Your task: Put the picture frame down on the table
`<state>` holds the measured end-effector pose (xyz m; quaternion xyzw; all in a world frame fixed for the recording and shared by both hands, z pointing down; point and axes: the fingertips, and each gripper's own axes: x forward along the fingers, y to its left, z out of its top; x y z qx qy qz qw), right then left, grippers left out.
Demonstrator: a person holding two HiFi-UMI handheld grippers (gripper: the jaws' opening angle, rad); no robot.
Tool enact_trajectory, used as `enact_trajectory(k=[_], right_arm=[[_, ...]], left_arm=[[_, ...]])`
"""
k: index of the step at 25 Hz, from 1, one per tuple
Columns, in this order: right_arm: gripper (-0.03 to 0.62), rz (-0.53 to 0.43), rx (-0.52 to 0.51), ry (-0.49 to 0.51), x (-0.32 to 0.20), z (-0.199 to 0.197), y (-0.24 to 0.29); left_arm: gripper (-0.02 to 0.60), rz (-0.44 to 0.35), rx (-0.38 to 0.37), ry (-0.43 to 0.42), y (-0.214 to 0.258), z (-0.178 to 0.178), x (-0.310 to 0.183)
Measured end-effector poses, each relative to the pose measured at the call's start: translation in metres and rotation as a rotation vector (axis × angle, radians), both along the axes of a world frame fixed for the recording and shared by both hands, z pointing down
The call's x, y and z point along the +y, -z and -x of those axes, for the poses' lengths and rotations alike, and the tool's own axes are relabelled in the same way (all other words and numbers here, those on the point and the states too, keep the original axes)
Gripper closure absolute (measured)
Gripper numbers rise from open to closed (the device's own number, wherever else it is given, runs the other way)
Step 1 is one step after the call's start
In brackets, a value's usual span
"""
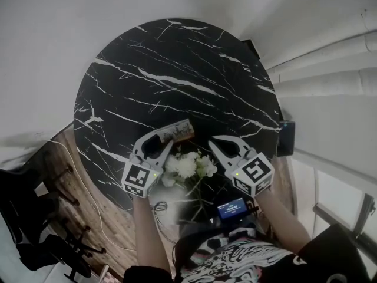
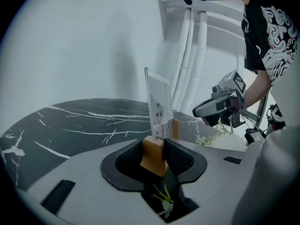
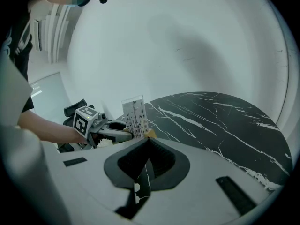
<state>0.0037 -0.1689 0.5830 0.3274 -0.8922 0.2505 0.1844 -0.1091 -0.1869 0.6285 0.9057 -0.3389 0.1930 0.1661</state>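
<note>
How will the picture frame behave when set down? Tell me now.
Probably tippy: the picture frame is a tall thin panel on a small wooden base. The panel looks clear and rigid, likely brittle. The left gripper clamps only that base, so it could pivot.

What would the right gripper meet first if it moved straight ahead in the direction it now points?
Most likely the picture frame, held upright in the left gripper; its wooden base shows just beyond the right gripper's closed tips. Depth is unclear.
</note>
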Motion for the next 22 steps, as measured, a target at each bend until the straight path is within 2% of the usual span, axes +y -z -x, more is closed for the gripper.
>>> enact_trajectory(k=[9,19,22], right_arm=[[0.576,0.014,0.000,-0.002,0.0060,-0.0033,-0.0026],[0.576,0.012,0.006,0.007,0.0095,-0.0014,-0.0011],[0.576,0.012,0.007,0.004,0.0100,-0.0029,0.0007]], left_arm=[[0.423,-0.027,-0.034,-0.020,-0.0024,-0.0021,0.0024],[0.418,0.000,-0.042,-0.013,-0.0050,-0.0022,0.0018],[0.413,0.032,-0.030,-0.002,-0.0060,-0.0014,0.0016]])
